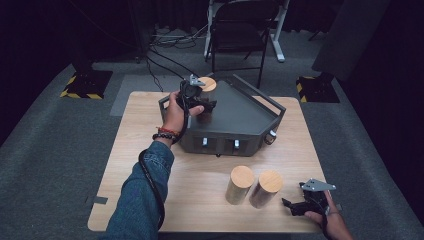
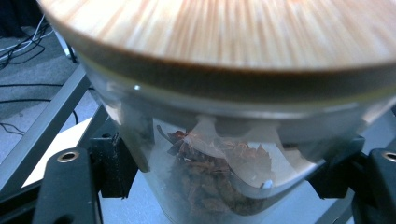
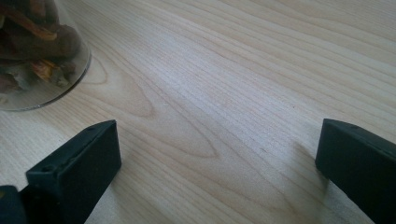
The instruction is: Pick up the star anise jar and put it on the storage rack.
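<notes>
a wooden table [image 1: 200,200] carries a dark metal tray [image 1: 240,117] at its far side. the left gripper [image 1: 197,100] is over the tray's far left corner, its jaws pinching the glass body of a jar [image 2: 210,186] just under its wooden lid [image 2: 224,32], so the jar can be carried upright without spilling. in the left gripper view the jar holds dried brown pieces, and the pads press its sides. whether its base rests on the tray floor yet cannot be told. two more jars [image 1: 252,187] with wooden lids stand touching, side by side, on the bare table near the tray's front, probably waiting their turn. the right gripper [image 1: 300,206] rests on the table well in front of the tray, right of those jars, jaws spread wide and holding nothing, likely kept ready for the next jar.
</notes>
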Demonstrator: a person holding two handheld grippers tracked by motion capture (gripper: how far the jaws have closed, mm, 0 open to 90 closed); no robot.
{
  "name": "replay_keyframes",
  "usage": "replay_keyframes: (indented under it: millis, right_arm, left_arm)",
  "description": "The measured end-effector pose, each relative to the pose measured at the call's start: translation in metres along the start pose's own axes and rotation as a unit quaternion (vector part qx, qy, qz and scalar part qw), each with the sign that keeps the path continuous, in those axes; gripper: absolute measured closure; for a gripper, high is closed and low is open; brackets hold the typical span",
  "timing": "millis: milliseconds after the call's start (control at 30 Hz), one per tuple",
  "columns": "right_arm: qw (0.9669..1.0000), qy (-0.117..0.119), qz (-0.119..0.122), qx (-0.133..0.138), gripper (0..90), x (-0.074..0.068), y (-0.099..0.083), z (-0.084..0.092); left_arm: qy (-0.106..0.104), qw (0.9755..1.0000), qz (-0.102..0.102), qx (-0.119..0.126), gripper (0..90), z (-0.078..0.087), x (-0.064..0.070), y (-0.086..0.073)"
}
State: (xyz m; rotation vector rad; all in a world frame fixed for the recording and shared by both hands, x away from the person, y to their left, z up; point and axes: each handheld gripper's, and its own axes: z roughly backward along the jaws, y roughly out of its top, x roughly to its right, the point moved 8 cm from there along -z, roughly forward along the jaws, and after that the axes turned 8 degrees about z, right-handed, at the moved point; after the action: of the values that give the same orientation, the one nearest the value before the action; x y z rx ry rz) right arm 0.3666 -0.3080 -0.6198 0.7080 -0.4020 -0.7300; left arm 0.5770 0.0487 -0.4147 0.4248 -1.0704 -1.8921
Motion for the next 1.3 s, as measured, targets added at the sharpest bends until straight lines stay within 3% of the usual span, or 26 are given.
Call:
replay_keyframes:
  millis: [267,600,933,1300]
  right_arm:
    - [1.0,0.0,0.0,0.0,0.0,0.0,0.0,0.0]
    - [1.0,0.0,0.0,0.0,0.0,0.0,0.0,0.0]
    - [1.0,0.0,0.0,0.0,0.0,0.0,0.0,0.0]
    - [1.0,0.0,0.0,0.0,0.0,0.0,0.0,0.0]
  left_arm:
    - [0.013,0.9998,-0.015,0.001,22.4,0.0005,0.0012,0.0006]
    - [0.011,0.9999,-0.012,-0.001,19.3,0.0004,0.0003,-0.0002]
    - [0.015,0.9997,-0.014,-0.014,2.4,0.0024,-0.0022,-0.0036]
    - [0.028,0.9989,-0.036,-0.013,1.9,0.0042,-0.0024,-0.0056]
